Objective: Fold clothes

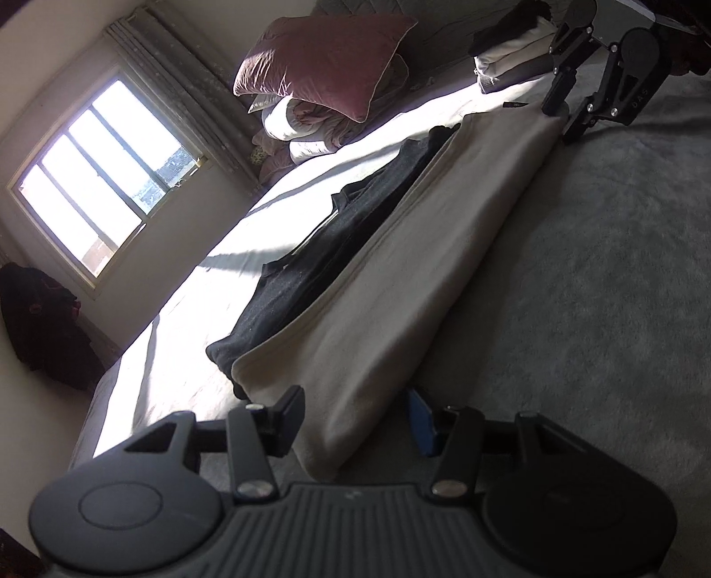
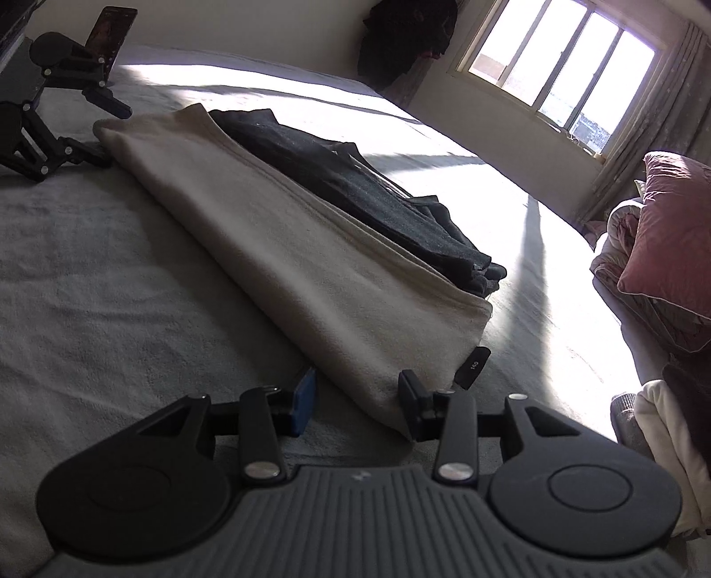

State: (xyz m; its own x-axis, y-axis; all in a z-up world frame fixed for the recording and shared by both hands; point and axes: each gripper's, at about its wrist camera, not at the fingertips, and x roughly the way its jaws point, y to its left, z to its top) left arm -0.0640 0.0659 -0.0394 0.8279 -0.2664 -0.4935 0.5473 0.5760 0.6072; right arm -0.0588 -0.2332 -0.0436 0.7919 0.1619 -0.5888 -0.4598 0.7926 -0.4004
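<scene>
On bed (image 2: 111, 275), grey and plush, sunlit across far half:

Cream cloth (image 2: 284, 249). Long narrow band, laid flat, doubled lengthwise with a rounded fold along one long side and stitched hems along the other. Fleecy, thick, matte. By judgement soft, limp, light to middling in weight; likely to sag between two holds and to drag on the plush cover rather than slide. Best taken at the two end corners, through all layers at once.

Dark cloth (image 2: 355, 186). Charcoal knit, speckled, lying alongside and partly under the cream cloth on its window side. Several layers showing at one end. Soft, floppy.

Left gripper (image 1: 351, 422). Spread wide at one end of the cream cloth, a finger either side of the corner, nothing pinched. Blue pad on one finger.

Right gripper (image 2: 355, 404). Likewise spread at the opposite end, fingers straddling the corner, not clamped. Small black tag (image 2: 473, 367) just beside.

Pillow (image 1: 329, 62). Dusty pink, sheeny, piped edge, atop bundled quilts.

Stack (image 1: 515, 53). Folded pale and dark garments, near the right gripper's end.

Window (image 2: 560, 66). Barred, curtained. Dark garments hanging on wall nearby.

Phone (image 2: 111, 31). Propped upright at far edge.
</scene>
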